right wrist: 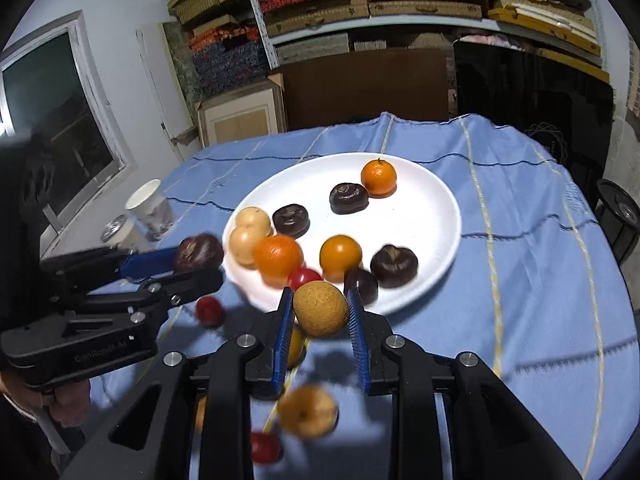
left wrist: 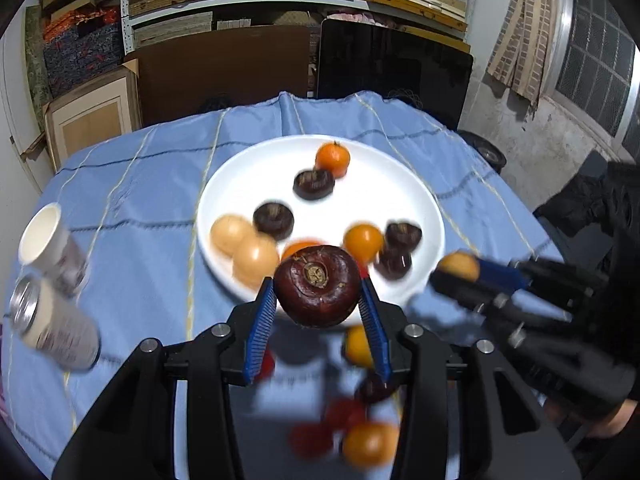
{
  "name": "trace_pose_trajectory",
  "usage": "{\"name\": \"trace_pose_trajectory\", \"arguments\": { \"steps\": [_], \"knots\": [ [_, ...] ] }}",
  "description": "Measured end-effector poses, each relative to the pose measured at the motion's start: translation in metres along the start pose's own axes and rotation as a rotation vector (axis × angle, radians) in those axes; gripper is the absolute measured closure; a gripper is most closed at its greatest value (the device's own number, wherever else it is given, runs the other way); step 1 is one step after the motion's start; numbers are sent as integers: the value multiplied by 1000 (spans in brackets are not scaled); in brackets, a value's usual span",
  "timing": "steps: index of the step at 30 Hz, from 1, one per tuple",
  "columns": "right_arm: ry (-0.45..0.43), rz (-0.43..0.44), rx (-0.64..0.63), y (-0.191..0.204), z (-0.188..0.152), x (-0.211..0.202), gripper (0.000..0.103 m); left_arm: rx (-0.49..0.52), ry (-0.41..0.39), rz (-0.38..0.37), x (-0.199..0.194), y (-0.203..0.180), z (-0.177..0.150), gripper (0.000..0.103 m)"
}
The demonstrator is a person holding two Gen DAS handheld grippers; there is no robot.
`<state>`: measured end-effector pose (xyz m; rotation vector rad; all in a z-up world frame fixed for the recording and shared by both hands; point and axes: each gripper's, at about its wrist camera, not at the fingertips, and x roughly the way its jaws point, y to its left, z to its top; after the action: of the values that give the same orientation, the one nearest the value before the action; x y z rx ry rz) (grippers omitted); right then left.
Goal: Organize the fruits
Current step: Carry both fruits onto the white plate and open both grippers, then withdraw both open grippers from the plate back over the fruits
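**Two fruits aloft, plate just ahead**

Left gripper (left wrist: 318, 300) clamps the dark maroon, flattened round fruit (left wrist: 318, 290) across its firm, glossy sides; right gripper (right wrist: 320, 316) pinches the rough tan round fruit (right wrist: 320, 308), light but brittle-skinned. Both hang over the white round plate's (right wrist: 432, 208) near rim.

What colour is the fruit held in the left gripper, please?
Dark reddish-brown fruit; clearest in the left wrist view.

**Blurred and half-hidden fruit**

Loose red and orange fruits (left wrist: 360, 440) on the blue cloth smear with motion behind the left tongs (left wrist: 320, 300). The tan round fruit (right wrist: 320, 309) covers part of the white plate's rim (right wrist: 448, 240). The pale tin can (left wrist: 52, 328) is blurred.
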<state>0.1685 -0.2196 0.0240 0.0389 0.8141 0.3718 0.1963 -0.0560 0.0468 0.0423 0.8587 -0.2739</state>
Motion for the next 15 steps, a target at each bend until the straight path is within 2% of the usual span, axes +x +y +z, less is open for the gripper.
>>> {"name": "trace_pose_trajectory", "arguments": {
  "steps": [4,10,11,12,13,14,15],
  "knots": [
    [22,-32,-57,0,11,22,76,-45,3,21,30,6,26,62],
    [8,-43,-60,-6,20,44,76,-18,48,59,72,-1,49,60],
    [-7,-47,-58,-7,21,46,74,-37,54,62,77,0,50,55],
    [-13,-47,-55,-7,21,47,60,-51,50,65,78,2,51,38],
    [-20,-48,-52,-7,21,47,53,-67,35,70,76,3,50,26],
    [-32,-54,-50,-8,20,45,47,-77,19,77,73,3,49,24],
    [-41,-62,-52,-8,18,43,46,-74,10,76,69,3,48,24]
  ]
}}
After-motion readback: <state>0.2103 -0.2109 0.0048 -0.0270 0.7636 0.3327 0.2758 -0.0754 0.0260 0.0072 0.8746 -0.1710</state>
